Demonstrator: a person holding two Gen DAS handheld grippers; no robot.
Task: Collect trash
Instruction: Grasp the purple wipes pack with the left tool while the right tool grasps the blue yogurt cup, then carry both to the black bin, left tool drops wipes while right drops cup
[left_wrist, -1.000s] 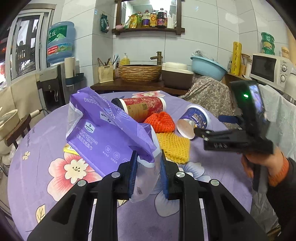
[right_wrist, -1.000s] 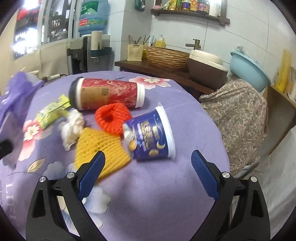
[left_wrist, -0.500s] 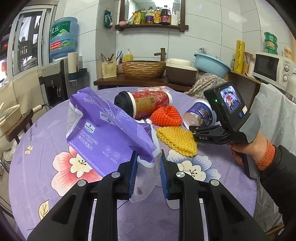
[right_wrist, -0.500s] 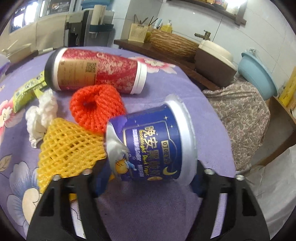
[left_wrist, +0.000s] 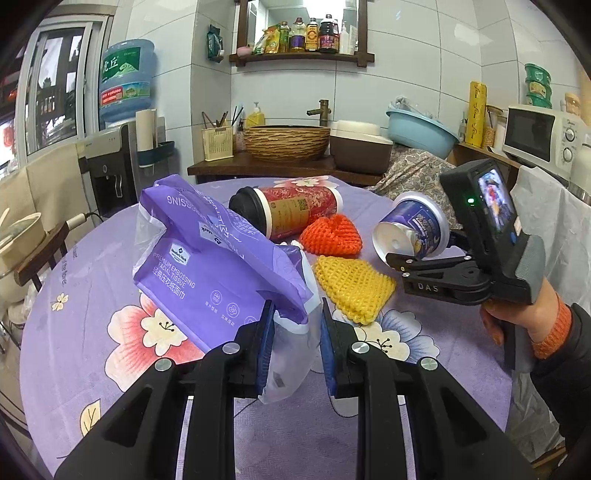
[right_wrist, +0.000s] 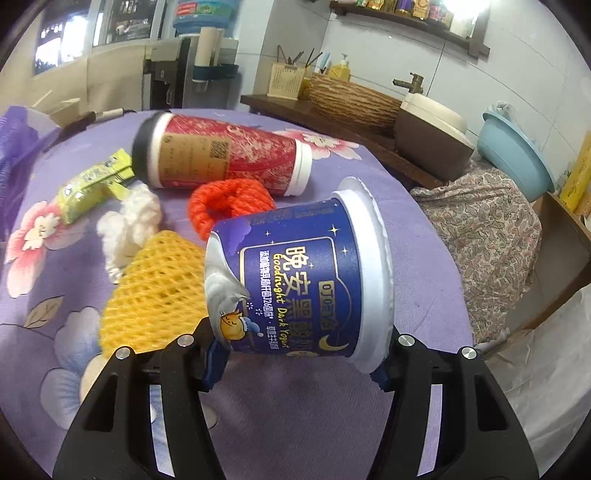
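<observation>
My left gripper (left_wrist: 295, 317) is shut on the mouth of a purple tissue-pack bag (left_wrist: 207, 258), held up over the table. My right gripper (right_wrist: 295, 362) is shut on a blue yogurt cup (right_wrist: 295, 280), one pad on its base and one on its rim. The cup lies sideways between the pads. In the left wrist view the yogurt cup (left_wrist: 413, 232) hangs a little above the cloth. On the table lie a red paper cup (right_wrist: 229, 155) on its side, an orange foam net (right_wrist: 229, 203), a yellow foam net (right_wrist: 155, 288), a white tissue wad (right_wrist: 129, 225) and a green wrapper (right_wrist: 92, 184).
The round table (right_wrist: 314, 424) has a purple flowered cloth. A patterned cloth-covered seat (right_wrist: 487, 236) stands at its far right edge. Behind are a wooden counter with a woven basket (left_wrist: 286, 142), a water dispenser (left_wrist: 110, 166) and a microwave (left_wrist: 543, 136). A hand (left_wrist: 517, 317) holds the right gripper.
The right gripper came in around the yogurt cup, closed on it and raised it off the cloth. The left gripper and its bag have kept still.
</observation>
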